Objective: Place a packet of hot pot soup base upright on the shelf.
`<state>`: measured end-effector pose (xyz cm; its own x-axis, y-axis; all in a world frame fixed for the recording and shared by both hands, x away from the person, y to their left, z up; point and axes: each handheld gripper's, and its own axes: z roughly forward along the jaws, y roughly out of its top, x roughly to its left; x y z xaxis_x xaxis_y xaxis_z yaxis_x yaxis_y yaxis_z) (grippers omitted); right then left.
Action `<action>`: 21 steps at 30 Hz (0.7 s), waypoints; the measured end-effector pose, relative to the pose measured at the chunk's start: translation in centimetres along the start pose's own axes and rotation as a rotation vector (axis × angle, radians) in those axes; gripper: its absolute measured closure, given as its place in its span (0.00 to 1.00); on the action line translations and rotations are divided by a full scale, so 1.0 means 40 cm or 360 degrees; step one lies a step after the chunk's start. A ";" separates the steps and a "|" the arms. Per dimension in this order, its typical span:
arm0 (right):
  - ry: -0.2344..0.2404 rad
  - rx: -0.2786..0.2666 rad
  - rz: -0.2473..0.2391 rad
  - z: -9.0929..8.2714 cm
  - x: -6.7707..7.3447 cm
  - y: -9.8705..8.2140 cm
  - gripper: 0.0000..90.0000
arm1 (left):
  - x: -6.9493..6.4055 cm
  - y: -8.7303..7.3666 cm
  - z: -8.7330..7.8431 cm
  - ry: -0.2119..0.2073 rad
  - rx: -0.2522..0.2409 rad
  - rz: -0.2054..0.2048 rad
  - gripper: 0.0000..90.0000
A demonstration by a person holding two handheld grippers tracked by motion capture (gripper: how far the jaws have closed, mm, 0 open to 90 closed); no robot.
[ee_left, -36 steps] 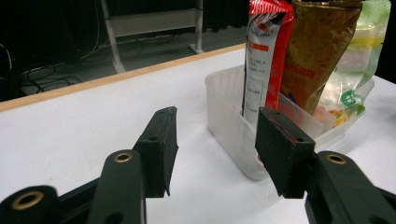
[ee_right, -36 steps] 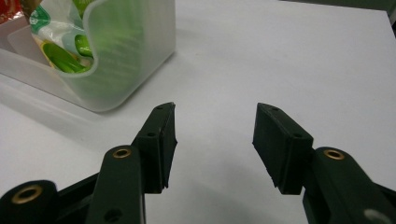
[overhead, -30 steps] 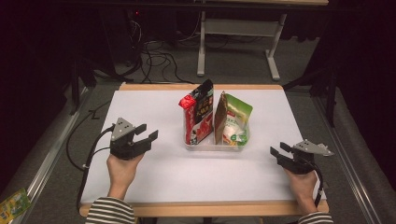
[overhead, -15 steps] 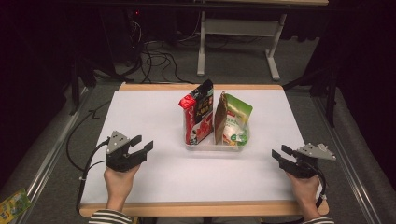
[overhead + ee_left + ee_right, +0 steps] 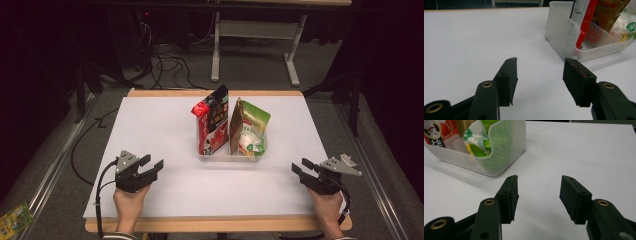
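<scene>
red pouch (image 5: 212,122) | upright in tub (image 5: 227,155) | long axis vertical

I've got a clear plastic bin (image 5: 227,155) sitting mid-table on the white sheet. Inside it, a red-and-black pouch (image 5: 212,120) stands upright at the left end. Right beside it, a green-and-white pouch (image 5: 250,131) stands too, its brown side turned toward the red one. Both rise well above the bin's low walls, tops leaning slightly apart.
</scene>
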<state>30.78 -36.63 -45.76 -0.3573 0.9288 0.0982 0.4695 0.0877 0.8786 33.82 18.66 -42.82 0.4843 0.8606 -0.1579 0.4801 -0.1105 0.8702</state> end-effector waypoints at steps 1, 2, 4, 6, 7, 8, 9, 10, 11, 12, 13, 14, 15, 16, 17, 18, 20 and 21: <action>0.0001 -0.0003 0.0001 -0.001 0.000 -0.001 0.55 | 0.000 -0.003 0.002 0.0000 0.0004 -0.0002 0.51; 0.0000 -0.0004 0.0001 -0.002 0.000 -0.002 0.55 | -0.001 -0.007 0.005 0.0003 0.0008 -0.0007 0.51; 0.0000 -0.0006 0.0003 -0.004 -0.001 -0.004 0.55 | -0.004 -0.013 0.012 0.0008 0.0018 -0.0006 0.51; 0.0002 -0.0014 0.0006 -0.006 -0.001 -0.006 0.55 | -0.006 -0.015 0.016 0.0016 0.0022 -0.0004 0.51; 0.0001 -0.0017 0.0009 -0.007 0.000 -0.007 0.55 | -0.012 -0.022 0.025 0.0032 0.0028 0.0000 0.51; 0.0001 -0.0015 0.0013 -0.007 0.001 -0.009 0.55 | -0.013 -0.024 0.030 0.0035 0.0032 0.0000 0.50; 0.0001 -0.0015 0.0013 -0.007 0.001 -0.009 0.55 | -0.013 -0.024 0.030 0.0035 0.0032 0.0000 0.50; 0.0002 -0.0009 0.0019 -0.007 0.002 -0.010 0.55 | -0.015 -0.027 0.035 0.0036 0.0036 -0.0004 0.50; 0.0002 -0.0011 0.0015 -0.006 0.002 -0.011 0.55 | -0.017 -0.031 0.044 0.0046 0.0045 -0.0003 0.50; 0.0004 -0.0009 0.0013 -0.005 0.002 -0.011 0.55 | -0.017 -0.033 0.050 0.0054 0.0049 -0.0003 0.50; 0.0005 -0.0010 0.0017 -0.004 0.003 -0.012 0.55 | -0.018 -0.035 0.056 0.0059 0.0050 -0.0009 0.50; 0.0005 -0.0009 0.0022 -0.004 0.004 -0.012 0.55 | -0.017 -0.037 0.061 0.0063 0.0059 -0.0007 0.50; 0.0007 -0.0014 0.0012 -0.002 0.003 -0.012 0.55 | -0.017 -0.040 0.068 0.0075 0.0063 -0.0008 0.50; 0.0007 -0.0008 0.0017 -0.001 0.004 -0.012 0.55 | -0.015 -0.040 0.073 0.0084 0.0057 0.0010 0.50; 0.0008 -0.0008 0.0020 0.001 0.005 -0.012 0.55 | -0.014 -0.041 0.078 0.0090 0.0060 0.0011 0.50; 0.0009 -0.0006 0.0017 0.003 0.004 -0.012 0.55 | -0.015 -0.044 0.083 0.0095 0.0067 -0.0009 0.50; 0.0000 -0.0001 0.0029 0.007 0.004 -0.013 0.55 | -0.011 -0.045 0.094 0.0117 0.0082 -0.0010 0.49; 0.0002 -0.0002 0.0030 0.010 0.003 -0.013 0.55 | -0.009 -0.046 0.099 0.0124 0.0085 -0.0008 0.49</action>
<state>30.81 -36.44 -46.39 -0.3492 0.9299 0.1154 0.4752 0.0696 0.8771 35.65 16.57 -46.20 0.4244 0.8970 -0.1233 0.5217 -0.1309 0.8430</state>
